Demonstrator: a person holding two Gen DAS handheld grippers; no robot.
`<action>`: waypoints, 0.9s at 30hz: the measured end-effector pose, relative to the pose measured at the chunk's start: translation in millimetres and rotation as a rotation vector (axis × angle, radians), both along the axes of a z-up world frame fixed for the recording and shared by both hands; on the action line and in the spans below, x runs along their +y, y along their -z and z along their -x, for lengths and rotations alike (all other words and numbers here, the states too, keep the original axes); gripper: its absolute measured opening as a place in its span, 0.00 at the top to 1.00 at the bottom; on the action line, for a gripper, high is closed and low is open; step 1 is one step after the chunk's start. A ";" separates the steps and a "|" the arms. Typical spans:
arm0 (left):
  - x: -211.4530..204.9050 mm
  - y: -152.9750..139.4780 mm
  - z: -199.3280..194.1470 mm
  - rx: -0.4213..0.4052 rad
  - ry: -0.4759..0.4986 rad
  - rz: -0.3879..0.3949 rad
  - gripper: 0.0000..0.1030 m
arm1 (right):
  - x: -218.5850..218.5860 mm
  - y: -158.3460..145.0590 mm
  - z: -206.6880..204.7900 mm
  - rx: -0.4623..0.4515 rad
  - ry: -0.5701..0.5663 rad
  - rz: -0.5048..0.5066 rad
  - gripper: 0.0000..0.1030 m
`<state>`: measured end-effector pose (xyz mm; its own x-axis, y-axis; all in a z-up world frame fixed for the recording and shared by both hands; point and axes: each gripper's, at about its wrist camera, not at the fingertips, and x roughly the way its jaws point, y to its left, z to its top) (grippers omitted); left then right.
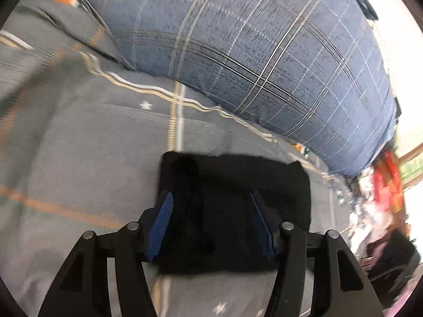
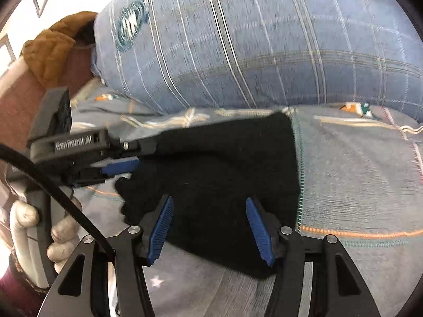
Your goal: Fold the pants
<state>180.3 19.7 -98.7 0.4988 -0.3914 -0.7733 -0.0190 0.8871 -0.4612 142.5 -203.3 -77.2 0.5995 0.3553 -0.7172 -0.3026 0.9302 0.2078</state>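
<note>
Two handheld grippers hover over a pair of black pants (image 2: 224, 174) that lie as a compact dark bundle on a grey bedspread (image 2: 357, 179) patterned with stars and orange stitching. Behind the bundle sits a large blue plaid pillow (image 1: 264, 52), close to the far edge of the cloth but, as far as I can tell, not resting on it. The left gripper (image 1: 210, 224) points down at the pants with its blue pads wide apart, one on either side of the fabric, closing on nothing. The right gripper (image 2: 208, 229) is spread the same way above the near part of the bundle, also holding nothing. In the right wrist view the left gripper shows from the side, reaching in toward the left edge of the pants, with the person's gloved hand (image 2: 63, 237) on its handle. The pants look thick and soft, probably knit or fleece, so I would expect them to be light, limp and apt to sag or unfold when lifted by a single point. Their surface looks matte, not slippery, and the ribbed pads should bite well. A sensible hold, in my judgement, is at a folded edge or corner, pinching all layers together, one gripper at each end, so the stack moves as one piece.
</note>
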 end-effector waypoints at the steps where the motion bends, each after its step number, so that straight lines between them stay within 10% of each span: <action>1: -0.1 -6.6 12.6 -0.014 -0.014 -0.036 0.44 | -1.5 -5.4 7.7 -0.019 0.003 0.004 0.36; 15: -30.8 -47.3 178.3 -0.284 -0.205 -0.569 0.21 | -36.5 33.2 145.9 0.002 0.176 0.090 0.27; 27: -43.7 -32.5 190.2 -0.205 -0.132 -0.536 0.21 | -32.3 38.8 151.3 0.026 0.182 0.127 0.24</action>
<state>-10.0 -24.0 -66.2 0.6772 0.1026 -0.7286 -0.1024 0.9937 0.0447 -8.8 -235.6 -116.0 0.6261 0.1486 -0.7655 -0.1236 0.9882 0.0908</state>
